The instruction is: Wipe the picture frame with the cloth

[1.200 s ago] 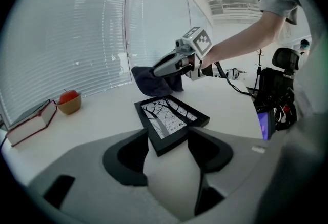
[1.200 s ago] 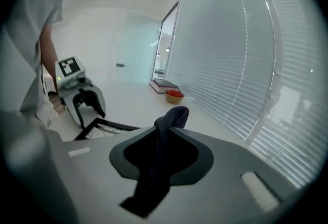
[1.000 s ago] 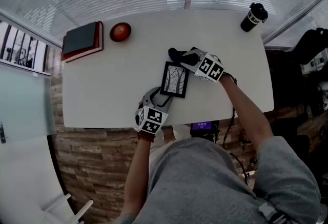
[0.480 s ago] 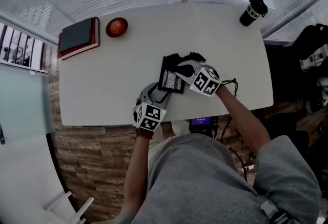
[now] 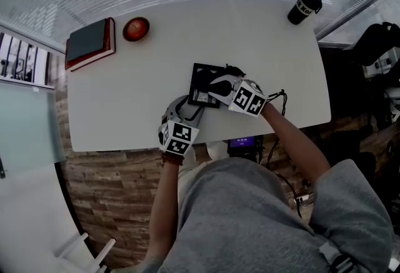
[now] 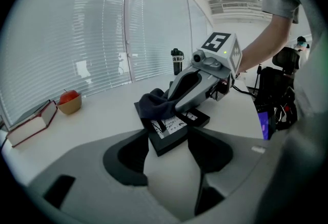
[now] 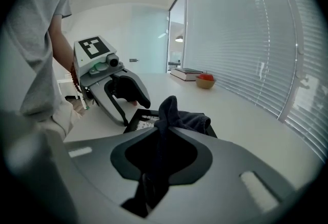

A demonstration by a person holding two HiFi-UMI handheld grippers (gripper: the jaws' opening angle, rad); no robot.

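A black picture frame [image 5: 199,81] with a black-and-white print lies flat on the white table [image 5: 144,84]. My left gripper [image 5: 192,109] has its jaws set wide around the frame's near corner [image 6: 171,133], and both pads press on its edges. My right gripper [image 5: 215,85] is shut on a dark cloth [image 7: 177,115], which bunches up between its jaws. The cloth [image 6: 154,105] drapes over the frame's far part and hides that part of the print. In the right gripper view the left gripper [image 7: 134,111] sits at the frame's [image 7: 141,118] far edge.
A red-edged book [image 5: 90,42] and an apple in a small bowl [image 5: 135,28] are at the table's far left. A black cup [image 5: 301,6] stands at the far right corner. The table's near edge runs just behind my left gripper. Window blinds line the far side.
My right gripper has carried the cloth leftward, from the frame's far right corner onto its face. The left gripper has kept its place at the frame's near corner.
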